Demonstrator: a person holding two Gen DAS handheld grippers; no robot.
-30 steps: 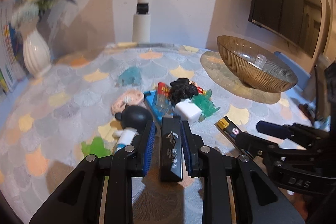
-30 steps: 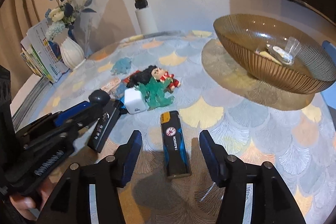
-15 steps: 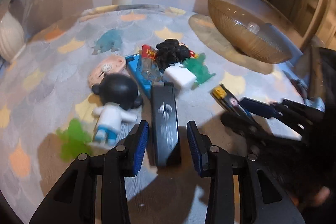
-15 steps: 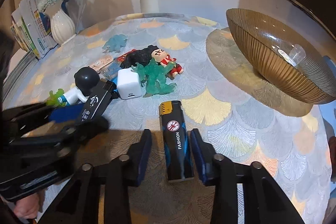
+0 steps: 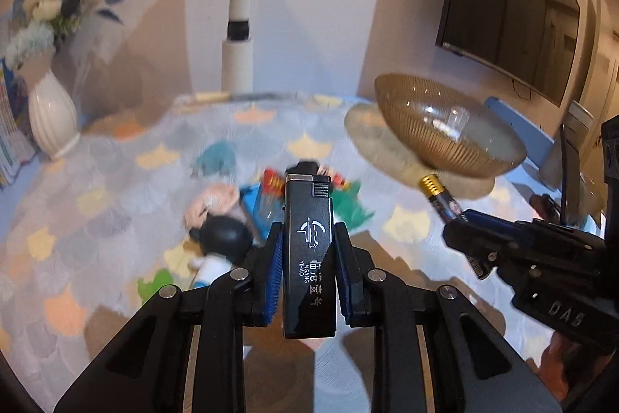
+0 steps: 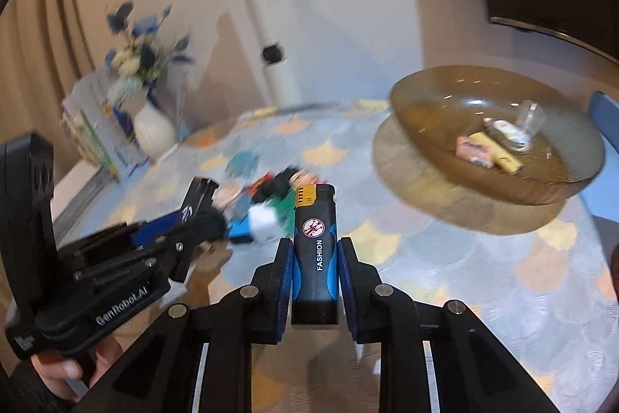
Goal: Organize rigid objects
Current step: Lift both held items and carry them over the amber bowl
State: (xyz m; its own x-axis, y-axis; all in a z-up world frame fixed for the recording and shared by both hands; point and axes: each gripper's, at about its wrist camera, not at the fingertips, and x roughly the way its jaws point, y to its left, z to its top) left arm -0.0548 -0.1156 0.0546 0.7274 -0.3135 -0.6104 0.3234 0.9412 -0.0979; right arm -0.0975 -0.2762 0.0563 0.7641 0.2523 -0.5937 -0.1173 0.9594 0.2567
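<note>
My left gripper (image 5: 308, 271) is clamped on a black lighter (image 5: 308, 254) with white lettering, its blue pads pressed flat against both sides; the lighter stands at the centre of the left wrist view, metal cap pointing away from me, clear of the table (image 5: 116, 188). My right gripper (image 6: 314, 275) is pinching a blue-and-black lighter (image 6: 314, 250) printed FASHION, gold cap forward, at the lower centre of the right wrist view. Both sets of jaws have just closed onto their lighters.

In the left wrist view the right gripper enters from the right edge with its lighter's gold cap overlapping the foot of the amber glass bowl (image 5: 448, 126). That bowl sits on a round mat at centre right; the right wrist view shows small items lying inside it.

Behind the lighters, at mid-frame, a blurred heap of toys (image 5: 240, 215) lies on the scallop-patterned cloth: a black-headed figure, a green dinosaur, a teal shape, a white cube (image 6: 263, 225). A white vase of blue flowers (image 5: 50, 119) stands at the left edge. A hand (image 6: 65, 370) shows at lower left of the right wrist view.
</note>
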